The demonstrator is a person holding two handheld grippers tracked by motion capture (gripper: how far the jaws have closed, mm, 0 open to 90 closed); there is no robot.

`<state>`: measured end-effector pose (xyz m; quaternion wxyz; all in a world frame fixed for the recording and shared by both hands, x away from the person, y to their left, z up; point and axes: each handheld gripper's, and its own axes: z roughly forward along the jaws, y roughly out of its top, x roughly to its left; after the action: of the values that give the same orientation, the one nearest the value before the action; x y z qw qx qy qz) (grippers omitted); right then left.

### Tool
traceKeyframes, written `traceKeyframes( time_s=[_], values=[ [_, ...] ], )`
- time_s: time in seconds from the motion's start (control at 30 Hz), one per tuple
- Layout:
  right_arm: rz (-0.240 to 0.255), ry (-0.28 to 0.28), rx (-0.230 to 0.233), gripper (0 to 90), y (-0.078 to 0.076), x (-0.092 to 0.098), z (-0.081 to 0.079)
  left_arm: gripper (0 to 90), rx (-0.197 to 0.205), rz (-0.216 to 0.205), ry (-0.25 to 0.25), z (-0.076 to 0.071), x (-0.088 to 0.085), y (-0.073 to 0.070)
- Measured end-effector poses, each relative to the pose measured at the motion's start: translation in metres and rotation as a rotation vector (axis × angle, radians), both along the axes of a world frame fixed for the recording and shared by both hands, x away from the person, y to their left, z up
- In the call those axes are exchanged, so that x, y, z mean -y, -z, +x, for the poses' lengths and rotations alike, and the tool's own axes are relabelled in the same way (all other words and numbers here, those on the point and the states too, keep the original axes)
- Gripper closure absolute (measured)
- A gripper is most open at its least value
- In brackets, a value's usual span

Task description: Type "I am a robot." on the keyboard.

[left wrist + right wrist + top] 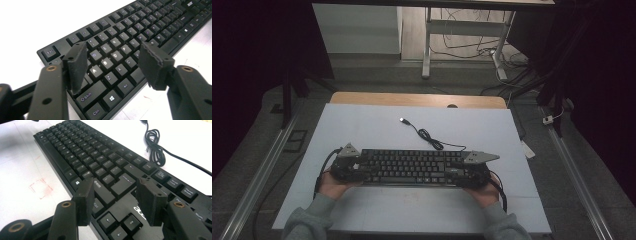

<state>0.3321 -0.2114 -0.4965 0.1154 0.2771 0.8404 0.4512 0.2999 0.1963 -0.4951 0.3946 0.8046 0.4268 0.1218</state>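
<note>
A black keyboard [412,167] lies flat near the front of the white table top [362,125]. Its black cable [427,135] coils behind it and ends in a loose USB plug [402,120]. My left gripper [361,169] sits at the keyboard's left end. In the left gripper view its jaws [113,65] stand apart above the letter keys [107,62], pressing on nothing. My right gripper [463,172] is at the right end. Its jaws [116,200] stand open over the Enter and arrow keys [125,182], with the coiled cable [155,147] beyond.
A red square mark [40,187] is drawn on the white surface in front of the keyboard. A wooden strip [412,98] runs along the table's far edge. Beyond it are desk legs [427,45] and floor cables [472,47]. Metal rails [262,170] flank the table.
</note>
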Motion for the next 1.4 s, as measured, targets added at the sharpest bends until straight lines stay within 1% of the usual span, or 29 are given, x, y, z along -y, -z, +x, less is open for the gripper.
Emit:
traceKeyframes(
  time_s=[0.17,0.2,0.27,0.37,0.5,0.7,0.73,1.0,1.1,1.23,1.4],
  values=[
    [0.007,-0.014,-0.002,49.3,-0.002,-0.006,-0.001,35.7,-0.005,0.005,-0.011,0.001,0.001,0.001],
    [0.02,-0.02,-0.003,49.3,-0.002,-0.007,-0.001,34.8,-0.005,0.007,-0.013,0.001,0.001,0.001],
    [0.022,-0.028,-0.005,49.3,-0.002,-0.01,-0.001,33.9,-0.005,0.005,-0.016,0.001,0.001,0.001],
    [0.024,-0.041,-0.002,49.3,-0.002,-0.016,-0.001,33.7,-0.004,0.0,-0.02,0.001,0.0,0.001],
    [0.025,-0.058,-0.003,49.3,-0.003,-0.026,0.001,33.6,-0.01,0.007,-0.014,0.002,0.001,0.002],
    [0.033,-0.091,-0.008,49.4,-0.003,-0.04,0.0,33.6,-0.008,0.007,-0.012,0.001,0.002,0.002],
    [0.045,-0.092,-0.012,49.4,-0.003,-0.042,0.0,33.6,-0.009,0.008,-0.011,0.001,0.002,0.002],
    [0.05,-0.114,-0.014,50.2,-0.002,-0.055,0.002,33.6,-0.016,0.02,-0.002,0.003,0.004,0.004],
    [0.036,-0.118,-0.019,52.4,-0.002,-0.06,0.002,33.6,-0.016,0.022,-0.001,0.003,0.004,0.004],
    [0.027,-0.118,-0.028,58.3,-0.001,-0.066,0.003,33.6,-0.015,0.022,0.0,0.002,0.004,0.004],
    [0.011,-0.132,-0.027,71.2,-0.001,-0.073,0.003,33.6,-0.015,0.024,-0.001,0.003,0.005,0.004]
  ],
)
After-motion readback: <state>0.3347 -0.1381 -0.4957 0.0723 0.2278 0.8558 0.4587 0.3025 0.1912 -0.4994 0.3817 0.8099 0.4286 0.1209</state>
